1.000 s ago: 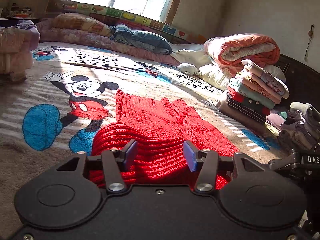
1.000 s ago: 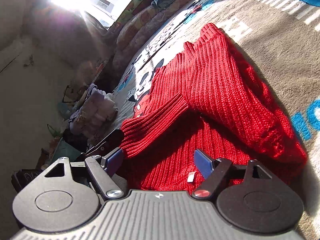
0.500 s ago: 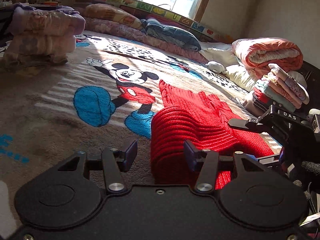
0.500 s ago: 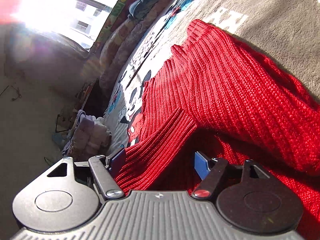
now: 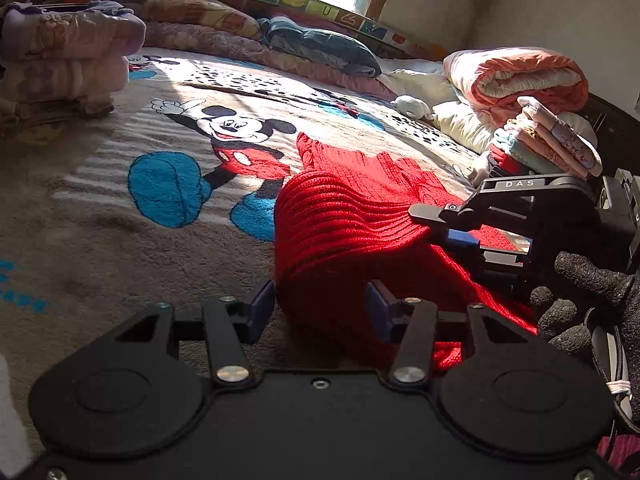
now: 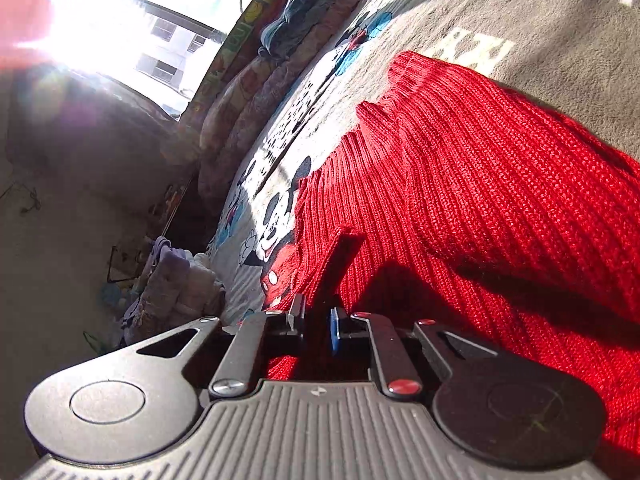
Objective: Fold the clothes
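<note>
Right hand-held gripper [image 6: 316, 330] now clenched on ribbed red sweater [image 5: 340, 220]; left hand-held gripper [image 5: 320, 308] released.

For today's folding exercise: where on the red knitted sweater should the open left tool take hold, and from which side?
Grip the rolled ribbed fold of the red knitted sweater nearest the left tool, coming in low from the near side. That raised ridge already sits between its open jaws; the right tool pinches the sweater to the right.

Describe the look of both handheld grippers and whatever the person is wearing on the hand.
Left gripper: matte black, two round discs, silver screws, blue pads. Right gripper: black with a ribbed grey body, red and silver screws, blue pad, "DAS" in white on its side. The hand wears a dark textured knit glove; a black cable runs alongside.
</note>
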